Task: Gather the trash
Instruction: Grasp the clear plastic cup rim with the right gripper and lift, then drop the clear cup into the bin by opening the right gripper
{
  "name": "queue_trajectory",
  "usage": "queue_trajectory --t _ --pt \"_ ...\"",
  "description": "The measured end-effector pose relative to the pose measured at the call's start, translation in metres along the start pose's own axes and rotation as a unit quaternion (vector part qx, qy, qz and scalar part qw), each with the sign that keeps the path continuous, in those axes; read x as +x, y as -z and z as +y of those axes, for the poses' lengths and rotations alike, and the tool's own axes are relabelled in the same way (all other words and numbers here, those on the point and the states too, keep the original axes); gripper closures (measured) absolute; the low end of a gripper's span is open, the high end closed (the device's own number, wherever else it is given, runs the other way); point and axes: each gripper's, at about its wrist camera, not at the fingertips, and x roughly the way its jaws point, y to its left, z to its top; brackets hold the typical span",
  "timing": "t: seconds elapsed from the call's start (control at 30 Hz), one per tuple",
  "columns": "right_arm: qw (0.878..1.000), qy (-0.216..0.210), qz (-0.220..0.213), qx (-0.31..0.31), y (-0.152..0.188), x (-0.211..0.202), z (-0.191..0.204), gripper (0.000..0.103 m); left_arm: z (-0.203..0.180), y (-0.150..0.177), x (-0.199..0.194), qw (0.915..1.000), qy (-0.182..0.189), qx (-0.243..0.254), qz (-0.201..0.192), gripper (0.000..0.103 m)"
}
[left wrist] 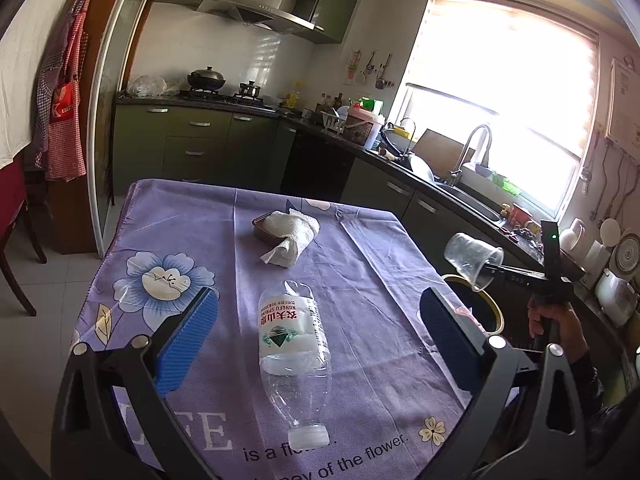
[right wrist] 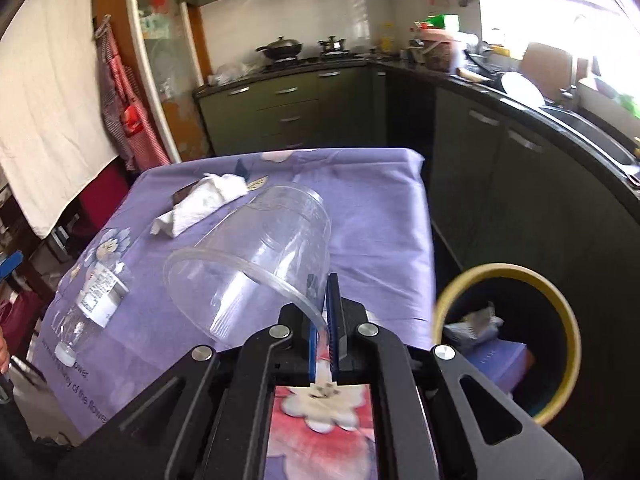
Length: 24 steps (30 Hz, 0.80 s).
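Observation:
A clear plastic cup point(right wrist: 256, 256) hangs tilted above the purple flowered tablecloth point(right wrist: 368, 216), and my right gripper point(right wrist: 325, 304) is shut on its rim. In the left wrist view that cup point(left wrist: 474, 258) shows at the right, off the table's edge, above a dark bin with a yellow rim point(left wrist: 486, 304). My left gripper point(left wrist: 318, 316) stands open just above the cloth, and an empty water bottle point(left wrist: 294, 354) lies between its blue pads without touching them. A crumpled white paper towel point(left wrist: 292, 236) lies farther back on a small dark tray.
The yellow-rimmed bin point(right wrist: 508, 344) stands on the floor right of the table and holds some paper trash. Green kitchen cabinets and a cluttered counter with a sink point(left wrist: 472, 196) run along the back and right. A dark wooden chair point(left wrist: 16, 248) stands at the left.

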Motion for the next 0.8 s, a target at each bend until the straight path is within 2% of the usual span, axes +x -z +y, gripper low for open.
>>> queue_trajectory --t 0.1,0.2,0.4,0.43,0.47,0.5,0.67,0.8 --pt "0.997 0.067 0.008 0.036 0.003 -0.007 -0.048 0.098 -0.002 0.001 0.003 1.0000 0.005 -0.001 0.002 0.007" --pt "0.990 0.117 0.037 0.064 0.005 0.004 -0.091 0.098 -0.006 0.002 0.008 0.9999 0.010 -0.001 0.007 0.007" --pt "0.979 0.143 0.091 0.111 0.011 0.053 -0.145 0.097 -0.016 0.003 0.011 0.9998 0.012 0.011 0.014 0.007" --pt "0.978 0.139 0.099 0.121 0.012 0.059 -0.151 0.089 -0.017 0.003 0.010 0.9998 0.012 0.013 0.014 0.007" --pt "0.977 0.137 0.097 0.134 0.013 0.060 -0.155 0.074 -0.018 0.002 0.010 0.9998 0.011 0.014 0.013 0.007" --pt "0.976 0.134 0.093 0.141 0.014 0.058 -0.156 0.071 -0.019 0.001 0.009 0.9998 0.010 0.015 0.012 0.007" --pt "0.980 0.130 0.073 0.130 0.019 0.037 -0.139 0.069 -0.021 0.000 0.010 0.9997 0.012 0.018 0.014 0.007" --pt "0.984 0.126 0.048 0.115 0.031 0.010 -0.118 0.062 -0.023 0.003 0.015 0.9995 0.014 0.019 0.022 0.007"
